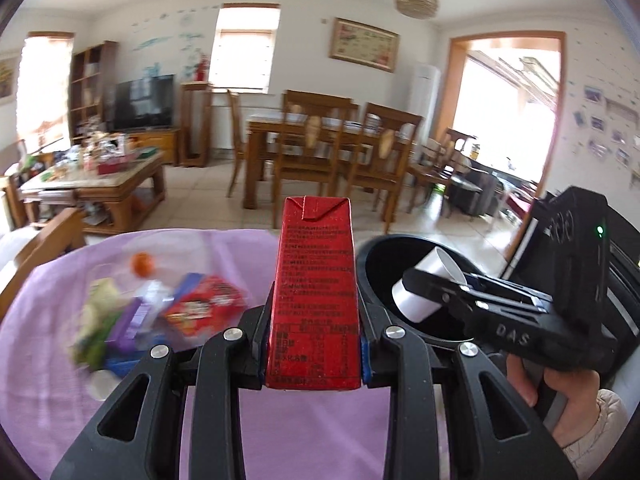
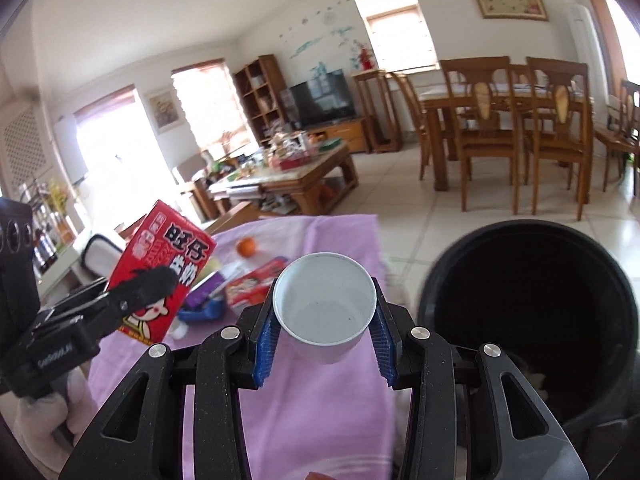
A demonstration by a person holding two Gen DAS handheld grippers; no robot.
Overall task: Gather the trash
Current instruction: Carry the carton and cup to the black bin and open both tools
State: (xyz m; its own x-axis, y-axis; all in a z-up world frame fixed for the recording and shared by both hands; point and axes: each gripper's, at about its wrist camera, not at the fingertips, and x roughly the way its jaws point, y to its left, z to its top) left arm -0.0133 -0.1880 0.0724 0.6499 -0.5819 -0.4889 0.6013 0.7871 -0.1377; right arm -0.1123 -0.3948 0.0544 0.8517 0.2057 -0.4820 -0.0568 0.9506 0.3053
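Note:
My left gripper point(image 1: 314, 344) is shut on a red drink carton point(image 1: 314, 292), which stands upright between the blue pads above the purple cloth. From the right wrist view the same carton point(image 2: 160, 276) shows at the left, clamped by the left gripper point(image 2: 136, 296). My right gripper point(image 2: 325, 338) is shut on a white paper cup point(image 2: 326, 312), its mouth facing the camera. In the left wrist view this cup point(image 1: 430, 288) hangs over the rim of the black trash bin point(image 1: 376, 264). The bin point(image 2: 532, 320) stands open just right of the cup.
More litter lies on the purple cloth point(image 1: 280, 420): a red snack box point(image 1: 204, 304), a purple pack point(image 1: 132, 316), a green wrapper point(image 1: 96, 320) and an orange point(image 1: 143, 263). Beyond stand a cluttered coffee table point(image 1: 96, 184) and a dining table with chairs point(image 1: 320, 144).

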